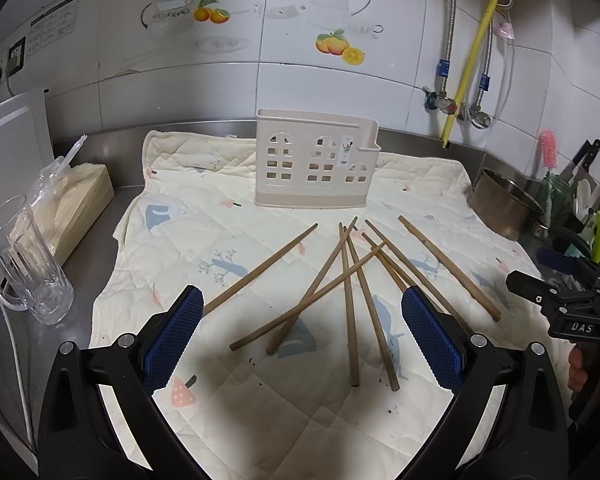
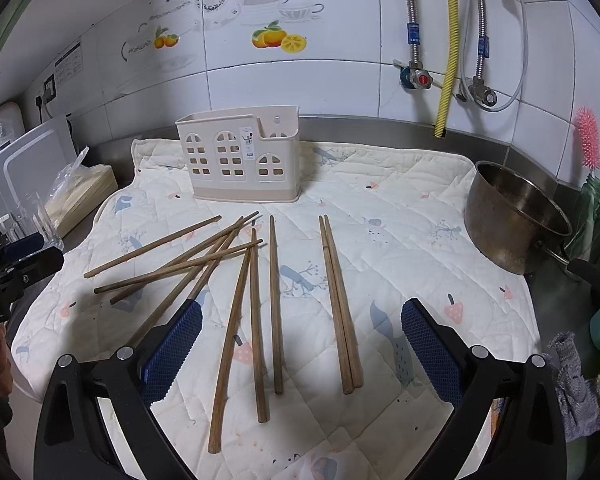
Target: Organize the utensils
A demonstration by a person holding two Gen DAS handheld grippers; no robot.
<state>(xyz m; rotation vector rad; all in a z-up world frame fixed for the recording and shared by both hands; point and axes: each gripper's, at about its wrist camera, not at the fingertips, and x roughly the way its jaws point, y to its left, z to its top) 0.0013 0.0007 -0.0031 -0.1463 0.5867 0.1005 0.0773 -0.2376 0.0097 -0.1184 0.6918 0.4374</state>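
Lying scattered on the quilted cloth (image 2: 400, 200), in front of the utensil holder: wooden chopsticks (image 2: 274, 304). Crossing one another in a loose heap toward the left, fanning out into straighter singles in the middle, ending in a tidy pair (image 2: 340, 308) lying side by side on the right. Standing upright behind them, near the back edge of the cloth: the cream utensil holder (image 1: 314, 160) with window-shaped cutouts, apparently empty through the openings.

Hovering above the near ends of the sticks: left gripper (image 1: 302, 338), blue-padded fingers (image 1: 174, 338) spread wide, gripping nothing. Hanging likewise over the cloth: right gripper (image 2: 300, 350), fingers parted wide, holding nothing, the middle chopsticks showing between them.

Sitting off the cloth's right edge: a steel pot (image 2: 512, 220), with a pink brush (image 2: 588, 136) behind it. Standing on the counter to the left: a glass mug (image 1: 24, 260) beside a bagged stack of paper (image 1: 76, 208).
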